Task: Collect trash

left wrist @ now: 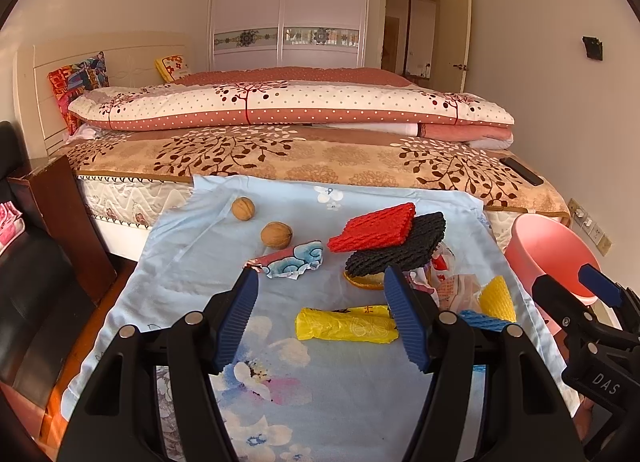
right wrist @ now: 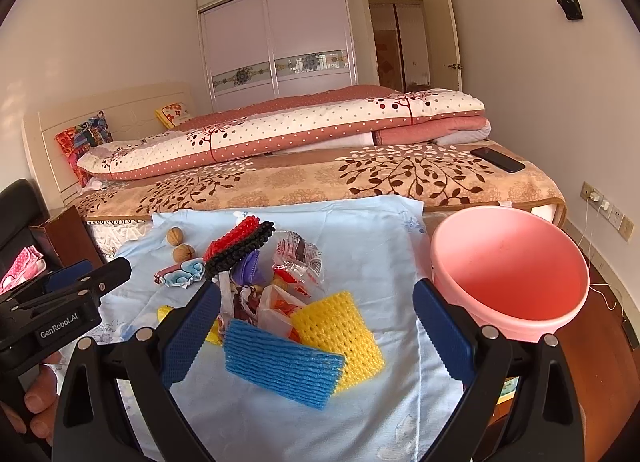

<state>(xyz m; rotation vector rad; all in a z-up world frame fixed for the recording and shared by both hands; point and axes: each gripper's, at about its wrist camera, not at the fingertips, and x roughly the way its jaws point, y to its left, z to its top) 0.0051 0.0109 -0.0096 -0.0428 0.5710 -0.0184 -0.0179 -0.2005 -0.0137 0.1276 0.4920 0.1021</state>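
both grippers, left gripper (left wrist: pixel 320 298) and right gripper (right wrist: pixel 316 314), wide open, empty, above trash-strewn blue cloth (right wrist: pixel 360 230)

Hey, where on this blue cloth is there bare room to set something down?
Bare cloth lies between the foam nets and the pink bucket, and nearer than the blue net. Crowded: the middle, from the walnuts to the yellow net.

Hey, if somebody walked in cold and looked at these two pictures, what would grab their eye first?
Probably the bright litter heaped on the blue cloth: a red foam net on a black one, with a yellow net and a blue net nearest the open right gripper. Next, the pink bucket at the cloth's right edge, empty as far as shows. Behind everything, the bed with its folded quilt fills the room.
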